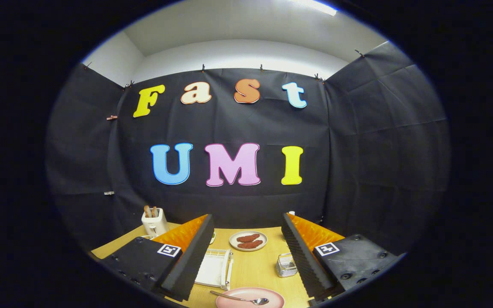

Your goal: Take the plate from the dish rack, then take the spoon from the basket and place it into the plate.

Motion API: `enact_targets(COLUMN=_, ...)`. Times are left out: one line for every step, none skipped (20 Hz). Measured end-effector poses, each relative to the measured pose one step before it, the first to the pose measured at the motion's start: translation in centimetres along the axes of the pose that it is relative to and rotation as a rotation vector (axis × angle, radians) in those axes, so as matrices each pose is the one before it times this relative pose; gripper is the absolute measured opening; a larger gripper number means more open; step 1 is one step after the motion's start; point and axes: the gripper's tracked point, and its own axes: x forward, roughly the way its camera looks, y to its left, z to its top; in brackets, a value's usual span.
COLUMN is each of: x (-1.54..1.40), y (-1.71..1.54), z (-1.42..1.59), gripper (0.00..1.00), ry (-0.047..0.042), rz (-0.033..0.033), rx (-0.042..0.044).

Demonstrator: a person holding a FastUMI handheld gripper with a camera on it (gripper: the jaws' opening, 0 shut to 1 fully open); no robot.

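- Black cloth walls close in the booth on three sides, with pale ceiling above, and a wooden table [250,267] lies below and ahead of the gripper.
- The gripper [246,256] hangs over the table with its fingers spread wide and nothing between them but open tabletop.
- The pink plate [272,300] sits on the table just below the fingers, nearest the camera, and the spoon [242,299] lies in it, bowl toward the right finger and handle toward the left.
- The white dish rack [214,268] stands beside the left finger with no plate in it, and the small wire basket [286,265] stands close by the right finger.
- Judged from this, the task looks finished, with both things already in place.
- Risk from here: the basket is very near the right finger, so a careless pull back or sideways swing could knock it; a drop of the hand could clip the plate rim and tip the spoon out.
- Beyond the fingers rest a small plate of sausages [248,241] and, past the left finger, a white toaster [154,222].
- Square black-and-white marker tags sit on each finger base; no readable brand or label shows on the objects.
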Motion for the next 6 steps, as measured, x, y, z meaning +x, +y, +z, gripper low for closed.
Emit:
enact_targets(x=0.095, y=-0.267, z=-0.249, gripper=0.97, ry=0.00118, rz=-0.00803, rx=-0.00053)
enact_targets(x=0.142, y=-0.103, z=-0.283, gripper=0.97, ry=0.0052, rz=-0.00498, rx=0.00612)
enact_targets(x=0.168, y=0.07, z=-0.137, gripper=0.98, ry=0.00378, rz=0.00195, rx=0.01026)
enact_targets(x=0.189, y=0.144, z=-0.097, gripper=0.98, ry=0.00332, rz=0.00346, rx=0.01011)
enact_targets(x=0.229, y=-0.033, z=-0.148, gripper=0.97, ry=0.00488, rz=0.00289, rx=0.00561)
enact_targets(x=0.234, y=-0.074, z=-0.178, gripper=0.97, ry=0.00665, rz=0.00168, rx=0.0007)
